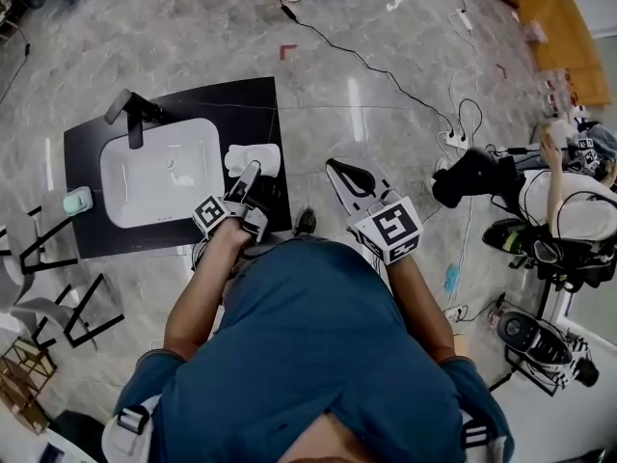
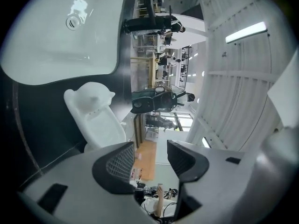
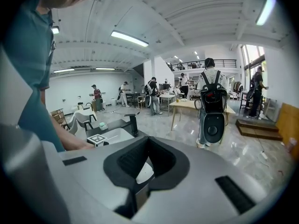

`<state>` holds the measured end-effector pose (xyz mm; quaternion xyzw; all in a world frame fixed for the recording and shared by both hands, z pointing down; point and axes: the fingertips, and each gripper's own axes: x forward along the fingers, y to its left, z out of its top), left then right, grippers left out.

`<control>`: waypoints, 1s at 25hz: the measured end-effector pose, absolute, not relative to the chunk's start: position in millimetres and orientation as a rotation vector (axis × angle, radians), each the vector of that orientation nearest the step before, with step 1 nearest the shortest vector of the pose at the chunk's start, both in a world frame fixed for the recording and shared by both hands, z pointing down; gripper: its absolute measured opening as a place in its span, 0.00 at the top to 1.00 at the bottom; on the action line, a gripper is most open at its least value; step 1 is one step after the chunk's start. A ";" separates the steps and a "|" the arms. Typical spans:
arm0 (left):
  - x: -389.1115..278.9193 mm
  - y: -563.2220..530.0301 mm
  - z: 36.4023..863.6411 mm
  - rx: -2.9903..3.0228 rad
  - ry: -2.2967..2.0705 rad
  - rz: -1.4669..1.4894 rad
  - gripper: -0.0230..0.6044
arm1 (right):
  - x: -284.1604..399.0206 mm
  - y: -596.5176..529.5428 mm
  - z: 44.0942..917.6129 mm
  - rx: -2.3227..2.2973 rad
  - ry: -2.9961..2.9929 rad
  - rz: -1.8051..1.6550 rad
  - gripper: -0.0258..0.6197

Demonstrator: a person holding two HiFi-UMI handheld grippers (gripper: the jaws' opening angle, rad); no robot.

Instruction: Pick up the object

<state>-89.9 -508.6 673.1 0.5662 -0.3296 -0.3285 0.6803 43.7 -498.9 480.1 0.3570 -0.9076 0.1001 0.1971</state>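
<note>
Right of the sink (image 1: 135, 183) on the table (image 1: 246, 99), the white soap dish (image 1: 268, 154) lies beside my left gripper (image 1: 251, 176), fingers released and empty; right gripper (image 1: 349, 177) clenched. Closing off-centre could shove it away.

Person's in a teal-blue short-sleeve tee (image 1: 318, 355), with pale shoulder straps (image 1: 130, 422) that have black buckles on both sides. The left gripper (image 1: 253, 174) and right gripper (image 1: 349, 177) look the same: light grey shell, black jaw pads (image 2: 119, 164) with a fine grid texture on the inner face. Each carries a white cube (image 1: 396, 228) printed with black square markers.
</note>
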 end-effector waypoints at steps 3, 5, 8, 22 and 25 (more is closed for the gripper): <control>-90.2 -504.4 686.4 1.239 -0.767 -0.721 0.59 | 43.5 -500.9 484.8 0.984 -2.535 0.289 0.94; -89.7 -502.8 693.2 1.219 -0.776 -0.718 0.57 | 43.1 -503.4 486.8 0.983 -2.534 0.292 0.94; -89.6 -500.8 703.5 1.193 -0.789 -0.707 0.52 | 42.2 -505.3 490.2 0.975 -2.529 0.302 0.94; -92.9 -489.3 749.9 1.129 -0.857 -0.627 0.43 | 41.8 -508.0 500.4 0.953 -2.512 0.318 0.94; -94.2 -491.8 755.0 1.127 -0.853 -0.644 0.43 | 41.4 -507.4 500.9 0.947 -2.510 0.319 0.94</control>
